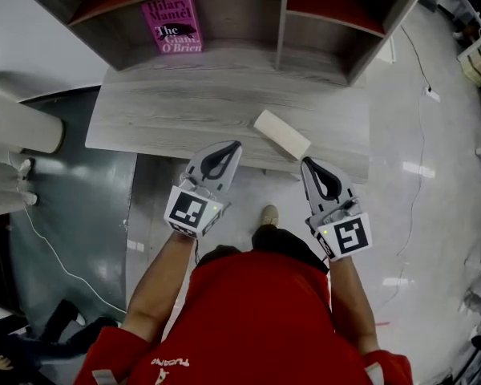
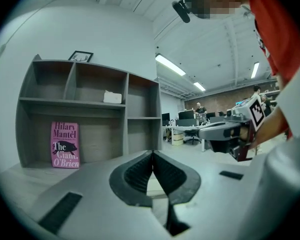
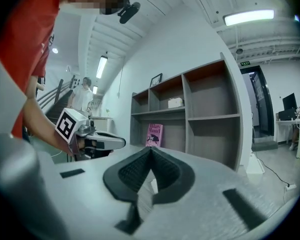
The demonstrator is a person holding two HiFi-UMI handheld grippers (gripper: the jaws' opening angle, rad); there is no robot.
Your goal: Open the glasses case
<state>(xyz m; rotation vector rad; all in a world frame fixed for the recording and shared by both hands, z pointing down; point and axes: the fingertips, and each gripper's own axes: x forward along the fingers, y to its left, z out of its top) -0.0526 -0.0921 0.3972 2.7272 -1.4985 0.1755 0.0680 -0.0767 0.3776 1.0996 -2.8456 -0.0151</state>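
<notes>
The glasses case (image 1: 282, 134), a white oblong box, lies slanted near the front edge of the grey wooden desk (image 1: 160, 111). My left gripper (image 1: 236, 144) is shut and empty, its tip over the desk's front edge just left of the case. On the other side, my right gripper (image 1: 305, 162) is also shut with nothing in it, and its tip sits just below the case's right end. In the left gripper view the closed jaws (image 2: 153, 153) point at the shelf, and a pale sliver of the case (image 2: 154, 185) shows behind them. The right gripper view has its jaws (image 3: 151, 149) closed too.
A grey shelf unit (image 1: 282, 30) stands at the back of the desk with a pink book (image 1: 173, 24) leaning in its lower left compartment. A white cylinder (image 1: 20, 124) lies left of the desk. A cable (image 1: 64, 259) runs over the floor.
</notes>
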